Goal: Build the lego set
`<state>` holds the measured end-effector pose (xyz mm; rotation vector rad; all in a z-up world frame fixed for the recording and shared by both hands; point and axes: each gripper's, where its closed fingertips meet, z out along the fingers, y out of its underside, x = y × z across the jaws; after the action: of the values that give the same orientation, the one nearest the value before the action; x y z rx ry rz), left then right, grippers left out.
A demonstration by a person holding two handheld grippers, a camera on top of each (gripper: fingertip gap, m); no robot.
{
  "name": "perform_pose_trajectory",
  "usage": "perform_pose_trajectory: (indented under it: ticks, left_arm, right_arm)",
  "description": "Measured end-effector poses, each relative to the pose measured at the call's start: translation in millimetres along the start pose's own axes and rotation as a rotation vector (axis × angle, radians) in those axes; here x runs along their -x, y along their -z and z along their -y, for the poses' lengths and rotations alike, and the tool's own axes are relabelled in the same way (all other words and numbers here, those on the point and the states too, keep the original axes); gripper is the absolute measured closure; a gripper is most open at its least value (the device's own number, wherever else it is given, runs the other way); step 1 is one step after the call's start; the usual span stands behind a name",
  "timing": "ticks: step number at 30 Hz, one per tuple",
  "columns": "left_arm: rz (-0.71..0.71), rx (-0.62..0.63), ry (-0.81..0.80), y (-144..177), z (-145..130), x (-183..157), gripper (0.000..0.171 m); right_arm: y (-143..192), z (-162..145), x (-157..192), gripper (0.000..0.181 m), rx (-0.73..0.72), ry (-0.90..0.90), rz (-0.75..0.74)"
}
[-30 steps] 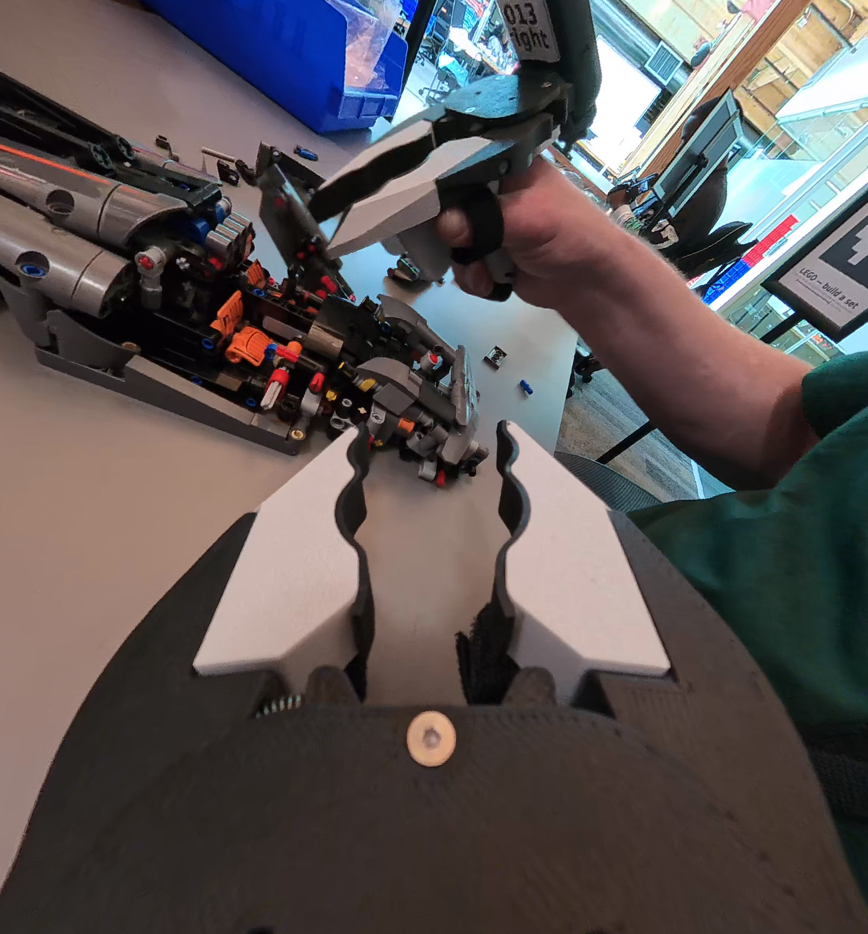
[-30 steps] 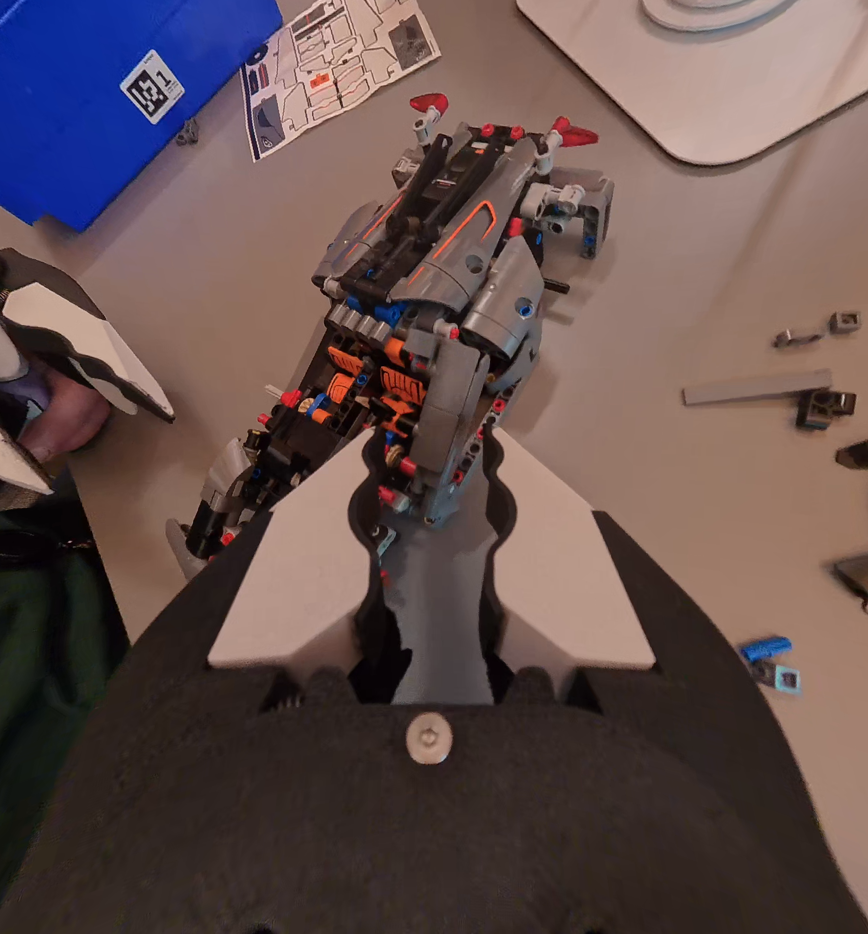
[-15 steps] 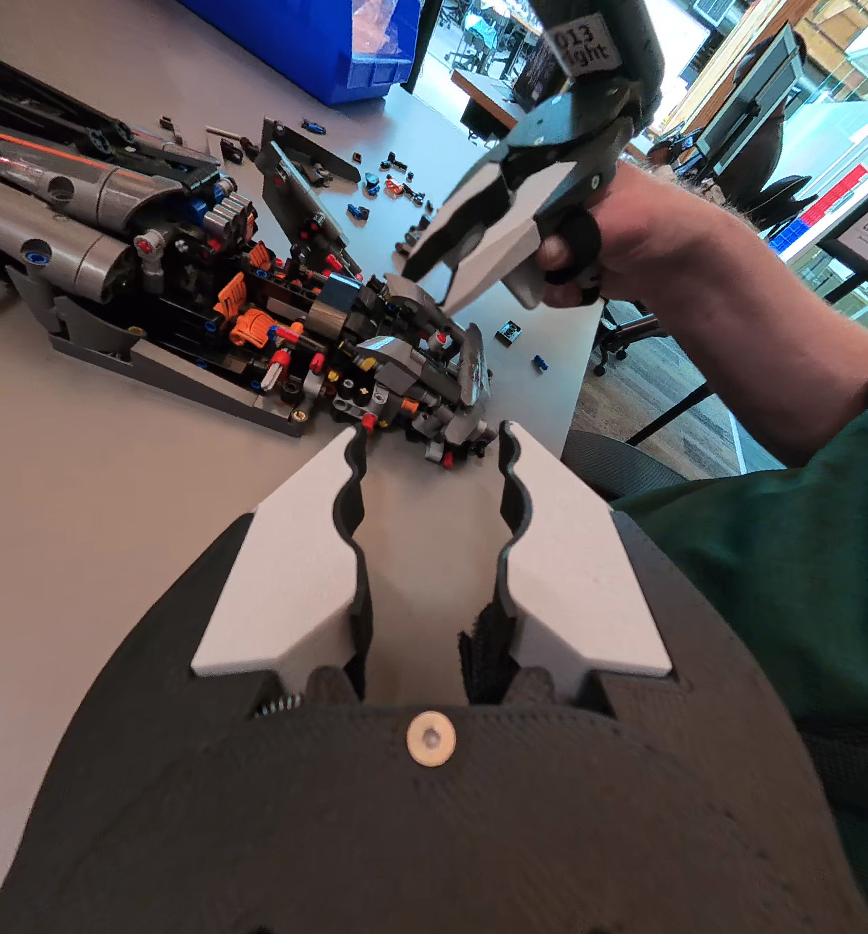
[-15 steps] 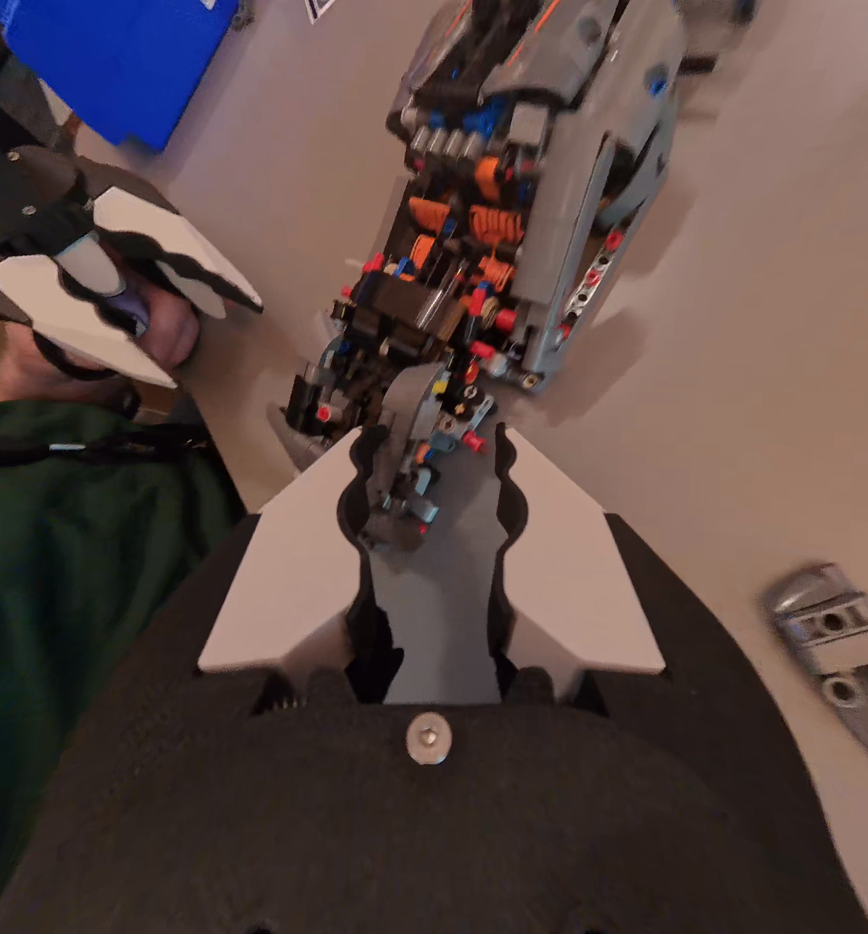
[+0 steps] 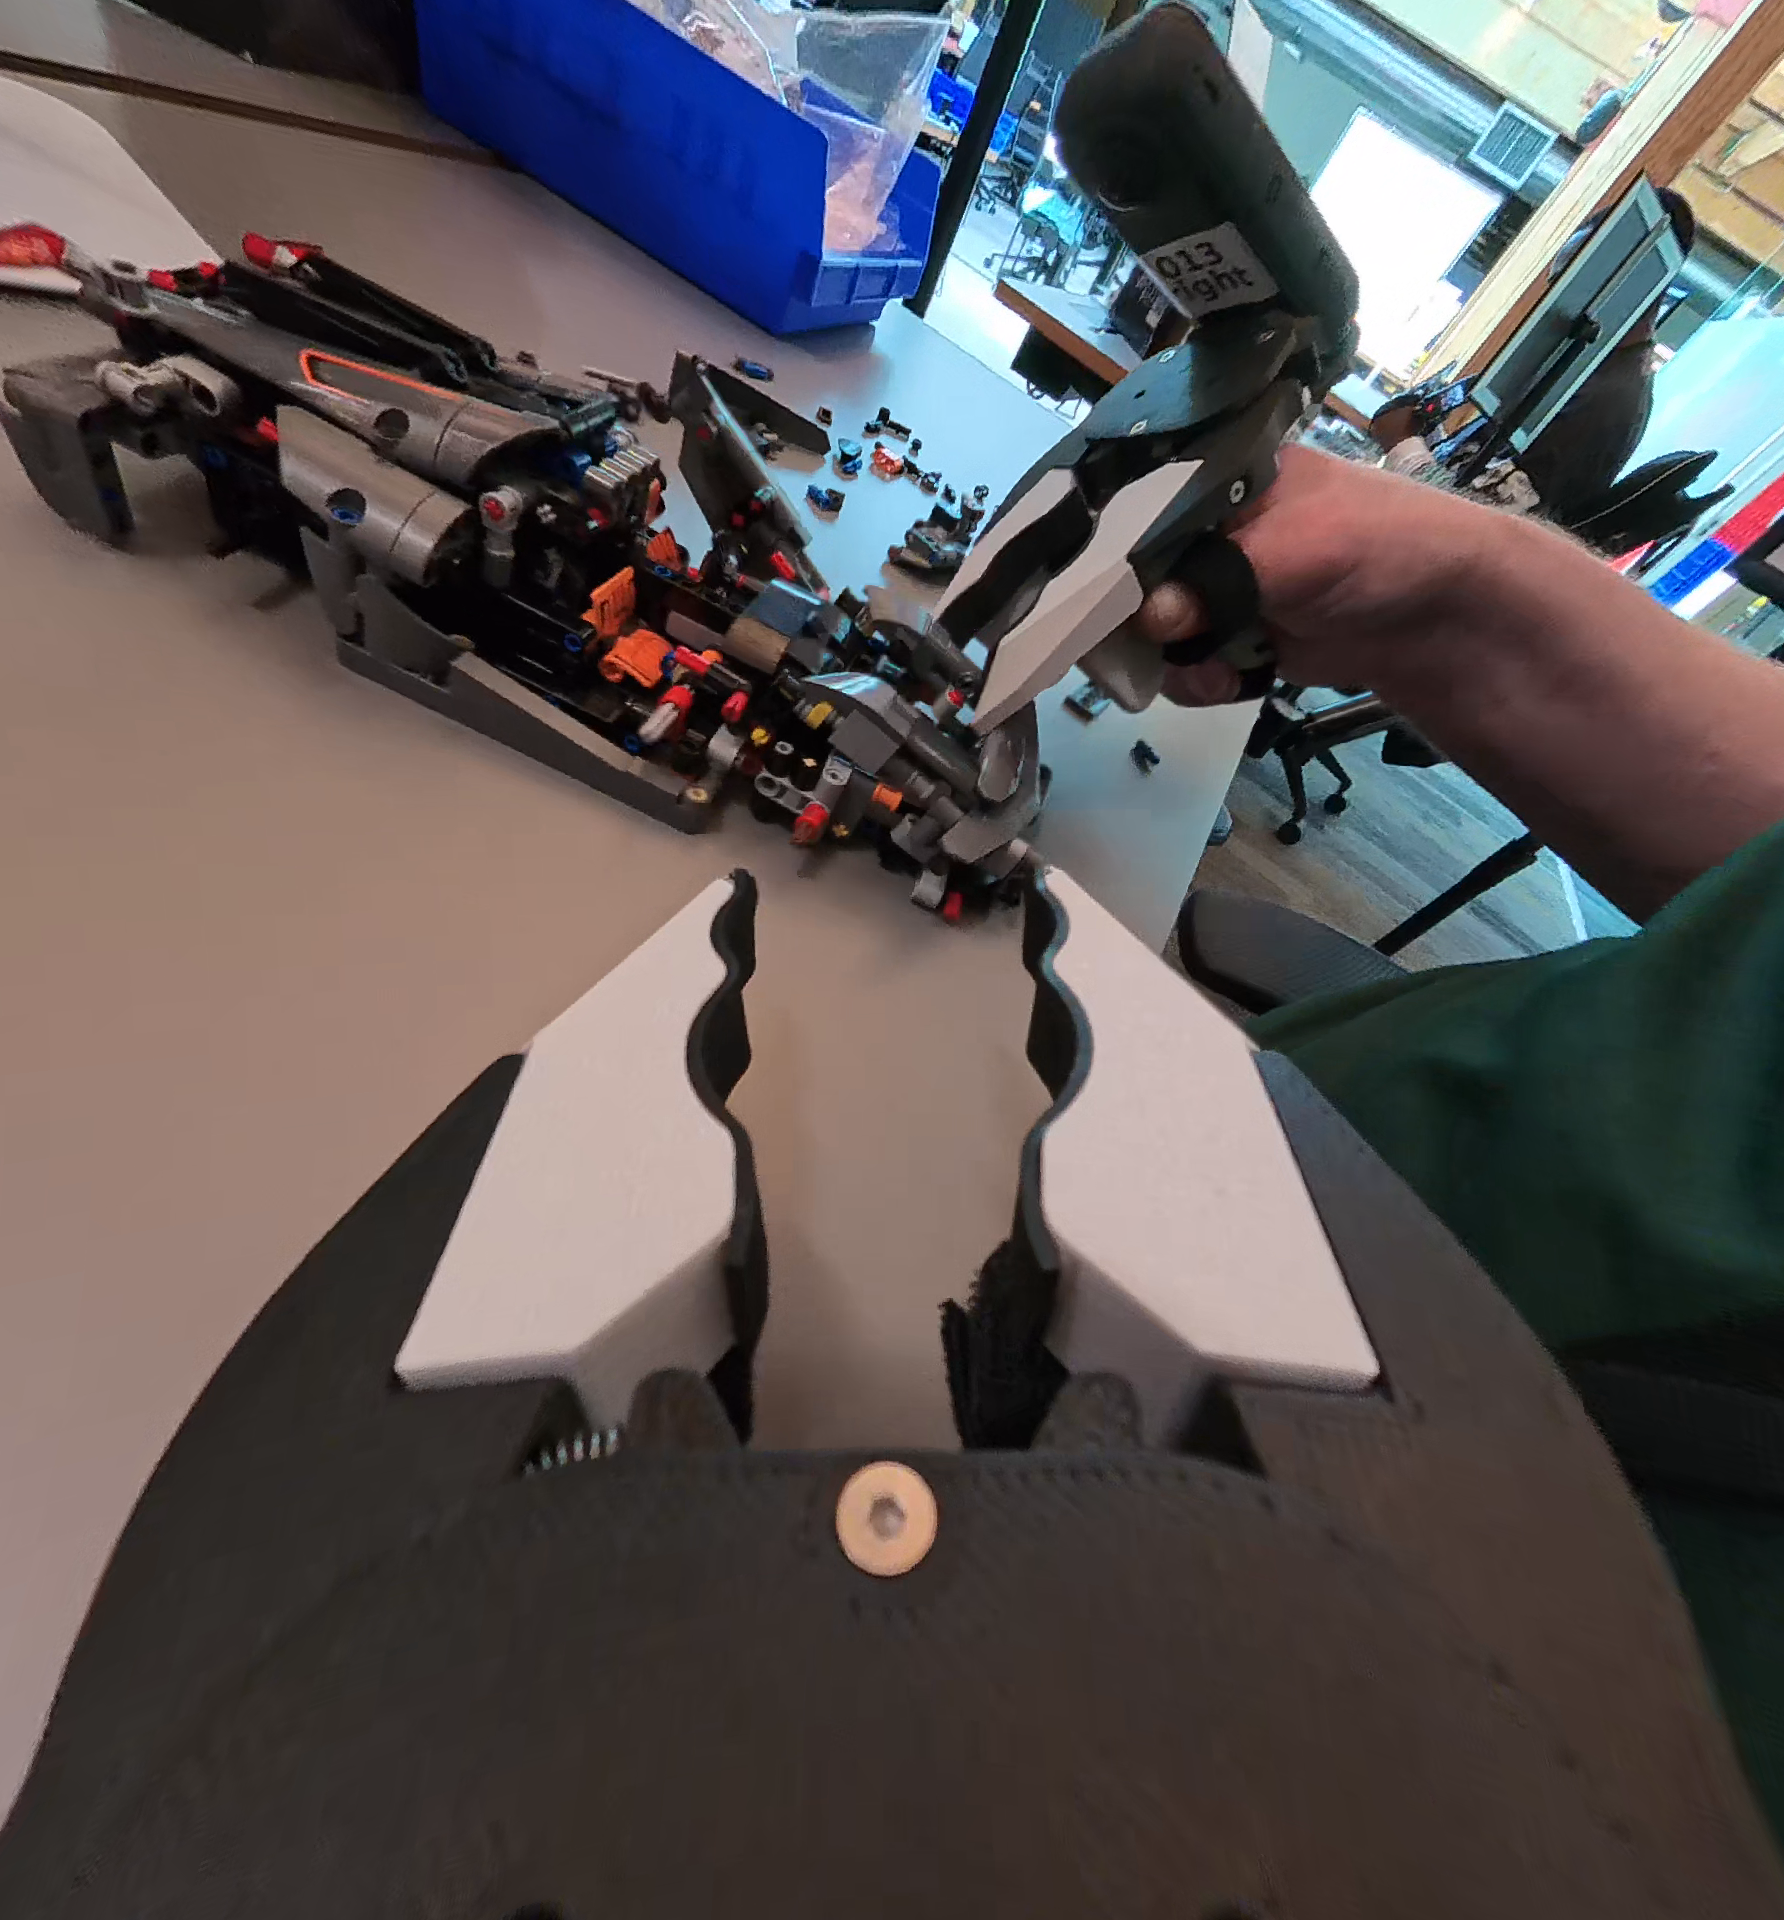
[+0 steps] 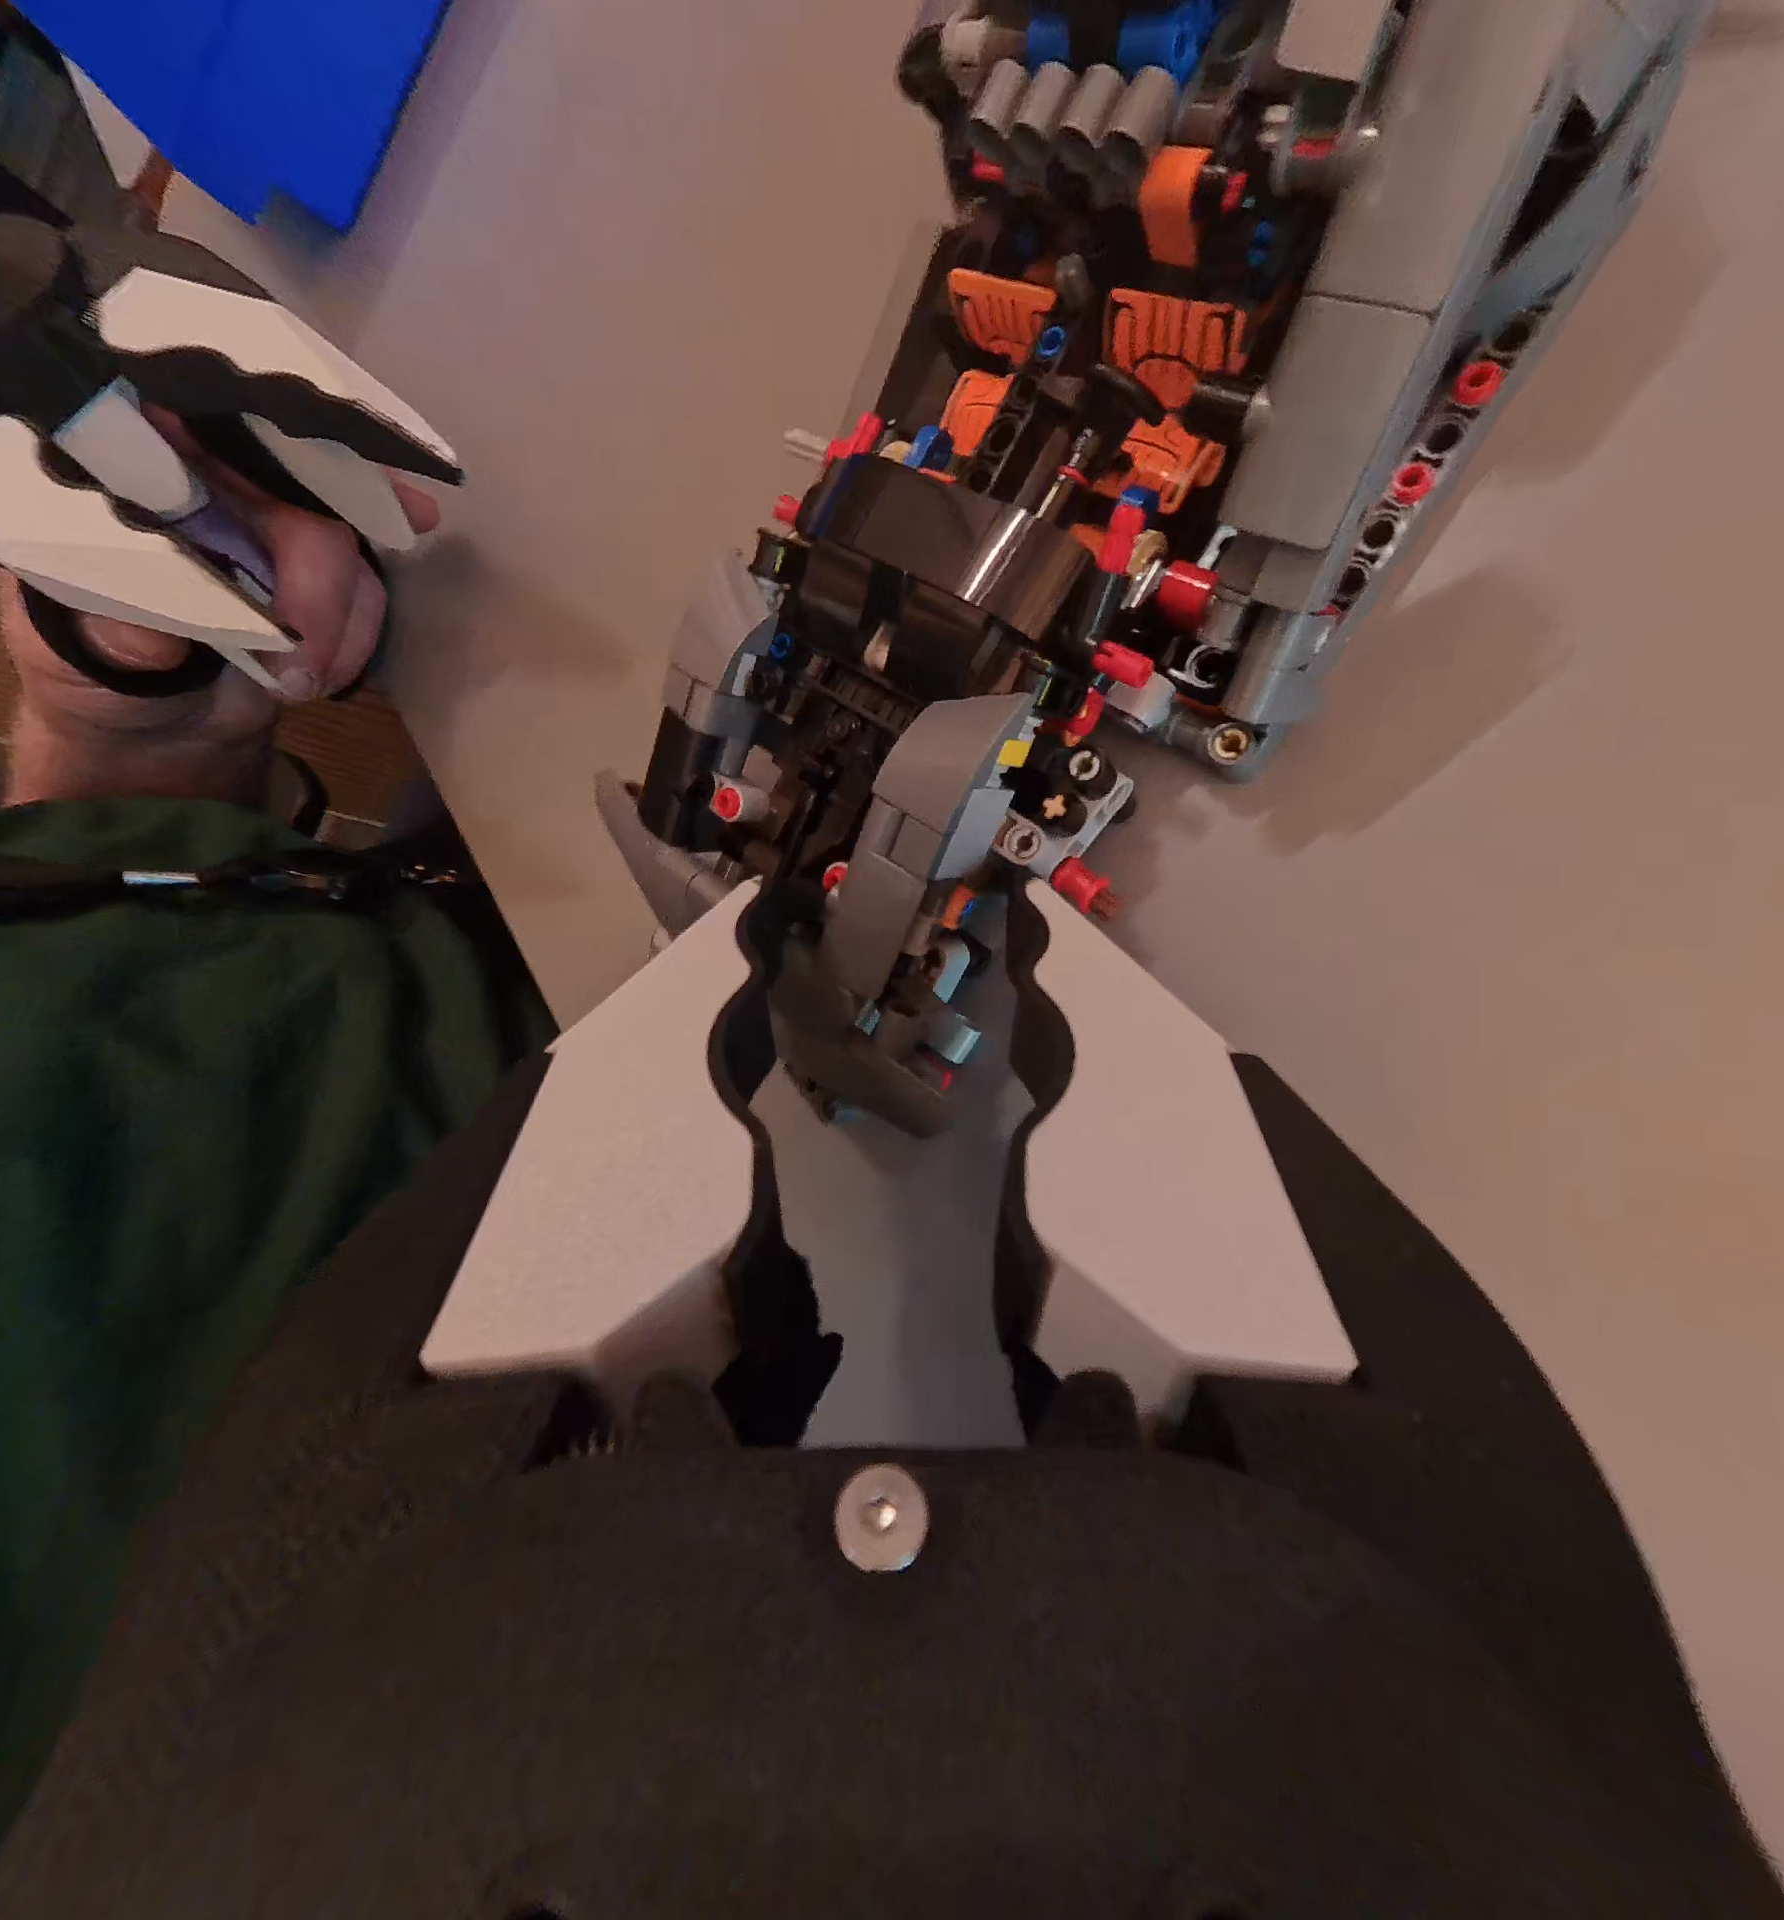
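Each claw has a broad black body with a rough printed grain and a single silver screw set in the middle near the fingers. The left claw point(image 5: 883, 904) carries two white wedge-shaped fingers point(image 5: 597, 1174) lined with wavy black pads; a small coil spring shows at the base of one finger, and a strip of black fuzzy fabric at the other. The right claw point(image 6: 893, 914) is built the same, with a thick dark cylindrical handle point(image 5: 1194, 156) bearing a white sticker. The person wears a dark green top point(image 5: 1615, 1101) and black finger loops.
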<state>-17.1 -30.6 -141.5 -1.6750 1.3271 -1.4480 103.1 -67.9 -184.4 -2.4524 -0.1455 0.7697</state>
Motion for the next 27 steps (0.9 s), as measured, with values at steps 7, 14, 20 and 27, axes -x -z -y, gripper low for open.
perform_pose_trajectory:
  ticks: [7,14,20,27]
  left_arm:
    - [0.076,0.003,-0.039,20.3,-4.4,8.0,0.112]
    - [0.341,0.007,-0.149,44.1,-1.9,33.5,0.094]
    - [0.506,0.166,-0.249,24.0,-3.1,56.3,0.076]
    - [0.624,0.284,-0.3,22.1,-6.3,84.4,0.088]
  right_arm:
    - [-53.6,26.4,55.7,0.129,-0.067,0.007,0.086]
    - [-89.5,40.9,126.5,0.122,-0.017,0.073,0.398]
    - [-33.8,41.8,102.7,0.128,-0.068,0.195,0.331]
    - [-24.0,12.7,115.9,0.131,-0.109,0.314,0.296]
